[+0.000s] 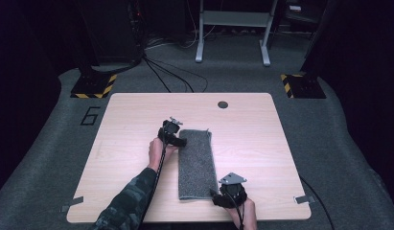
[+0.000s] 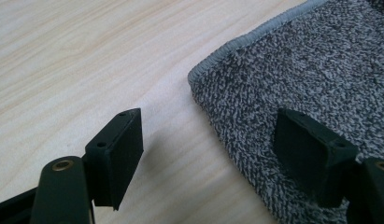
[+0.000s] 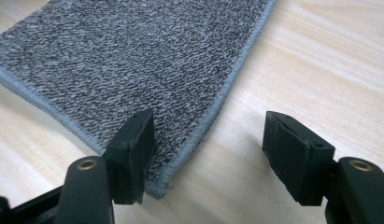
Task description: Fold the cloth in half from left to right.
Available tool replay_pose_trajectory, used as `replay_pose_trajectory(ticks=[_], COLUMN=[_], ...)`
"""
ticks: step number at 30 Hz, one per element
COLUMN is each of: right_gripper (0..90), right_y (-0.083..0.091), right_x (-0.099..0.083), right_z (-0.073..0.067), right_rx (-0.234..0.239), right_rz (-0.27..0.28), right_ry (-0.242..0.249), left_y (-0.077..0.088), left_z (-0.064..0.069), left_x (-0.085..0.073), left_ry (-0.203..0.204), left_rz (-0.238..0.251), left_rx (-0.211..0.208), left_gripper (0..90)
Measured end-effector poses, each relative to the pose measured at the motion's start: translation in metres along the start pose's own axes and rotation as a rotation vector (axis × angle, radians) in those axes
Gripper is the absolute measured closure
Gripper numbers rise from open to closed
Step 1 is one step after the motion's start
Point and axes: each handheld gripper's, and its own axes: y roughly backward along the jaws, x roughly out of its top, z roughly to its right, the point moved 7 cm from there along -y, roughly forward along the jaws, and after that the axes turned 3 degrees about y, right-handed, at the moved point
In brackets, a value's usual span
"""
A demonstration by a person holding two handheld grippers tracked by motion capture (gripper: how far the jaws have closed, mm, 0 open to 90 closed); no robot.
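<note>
Right gripper [image 1: 216,197] at near right corner of folded grey towel [image 1: 196,163], jaws spread astride its hem, towel flat mid-table [image 1: 137,115], left gripper [image 1: 181,139] at far left corner, jaws spread, pinching nothing

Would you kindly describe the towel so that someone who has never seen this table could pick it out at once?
Start at the pale wooden table. Near its middle lies the towel, a long narrow strip running from the far side toward the person. It is speckled dark grey terry with a lighter grey stitched edge, the sole fabric thing on the wood, with the left gripper and right gripper at opposite corners.
</note>
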Motion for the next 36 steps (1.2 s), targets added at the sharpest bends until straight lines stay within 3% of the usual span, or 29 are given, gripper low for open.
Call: replay_pose_trajectory(ticks=[5,7,15,16,21,24,25,28,33,36], right_gripper=[31.4,27.4,26.4,26.3,27.0,34.9,34.9,44.1,47.9,48.6], right_y=[0.002,0.002,0.001,-0.002,-0.021,-0.039,-0.039,-0.059,-0.079,-0.1], right_x=[-0.001,0.002,0.04,0.054,0.088,0.103,0.103,0.122,0.138,0.148], right_z=[-0.006,-0.005,0.021,0.03,0.054,0.068,0.068,0.086,0.096,0.101], right_rx=[0.031,0.062,0.067,0.056,0.049,0.046,0.046,0.033,0.009,-0.009], right_rz=[-0.015,-0.018,0.041,0.05,0.059,0.048,0.048,0.051,0.04,0.0], right_ry=[0.004,-0.011,-0.026,-0.026,-0.056,-0.106,-0.106,-0.129,-0.151,-0.163], left_y=[0.003,0.003,0.005,0.006,0.009,0.009,0.009,0.006,0.003,0.001], left_z=[0.001,-0.001,-0.009,-0.01,-0.013,-0.015,-0.015,-0.017,-0.017,-0.017], left_x=[-0.004,-0.006,-0.005,-0.004,0.003,0.005,0.005,0.004,0.002,0.003], left_ry=[-0.008,0.0,0.044,0.054,0.076,0.073,0.073,0.087,0.09,0.089], left_rz=[0.003,0.003,0.029,0.032,0.046,0.043,0.043,0.036,0.019,0.011], left_rx=[-0.008,-0.04,-0.067,-0.074,-0.086,-0.084,-0.084,-0.086,-0.089,-0.087], left_gripper=[23.7,23.2,17.5,17.4,17.3,17.7,17.7,17.7,18.0,18.2])
